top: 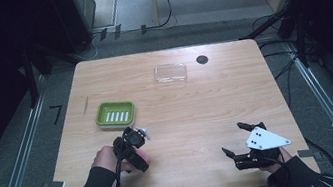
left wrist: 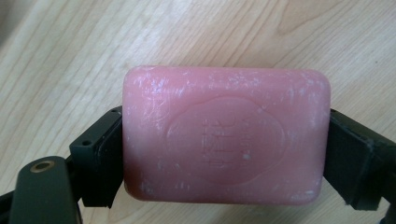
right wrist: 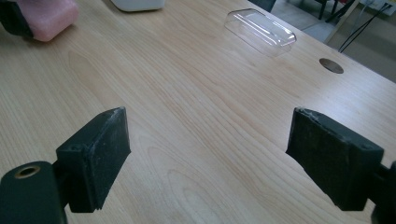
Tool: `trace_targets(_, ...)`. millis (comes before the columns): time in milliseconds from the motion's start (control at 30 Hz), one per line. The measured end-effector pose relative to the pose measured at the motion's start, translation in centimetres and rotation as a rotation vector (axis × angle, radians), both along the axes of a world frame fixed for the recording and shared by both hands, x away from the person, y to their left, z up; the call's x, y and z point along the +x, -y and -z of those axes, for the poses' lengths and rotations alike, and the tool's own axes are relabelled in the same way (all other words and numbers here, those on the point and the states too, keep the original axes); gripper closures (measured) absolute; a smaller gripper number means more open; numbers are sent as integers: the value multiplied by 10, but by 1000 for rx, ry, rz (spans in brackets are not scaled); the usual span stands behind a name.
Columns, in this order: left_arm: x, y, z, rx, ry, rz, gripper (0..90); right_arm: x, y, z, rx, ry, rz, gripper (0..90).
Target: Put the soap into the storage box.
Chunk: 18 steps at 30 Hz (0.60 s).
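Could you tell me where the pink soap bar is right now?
The pink soap bar is clamped in the left gripper, just above the table, near the green soap dish.

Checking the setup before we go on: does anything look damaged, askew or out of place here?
Only minor things. The pink soap bar clamped in the left gripper is scuffed with whitish marks. The clear lid lies by itself, apart from the green soap dish. The right gripper is open, holding nothing.
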<state>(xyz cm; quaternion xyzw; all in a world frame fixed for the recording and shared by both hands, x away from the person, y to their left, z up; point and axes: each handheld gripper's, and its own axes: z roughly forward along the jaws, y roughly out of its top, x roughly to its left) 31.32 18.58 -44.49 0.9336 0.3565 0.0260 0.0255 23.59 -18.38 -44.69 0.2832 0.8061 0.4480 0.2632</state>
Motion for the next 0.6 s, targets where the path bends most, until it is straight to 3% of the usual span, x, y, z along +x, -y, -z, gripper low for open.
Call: trace_targets(600, 7, -26, -7, 14, -14, -63, 137, 0, 0, 0, -1, -1, 2, 138)
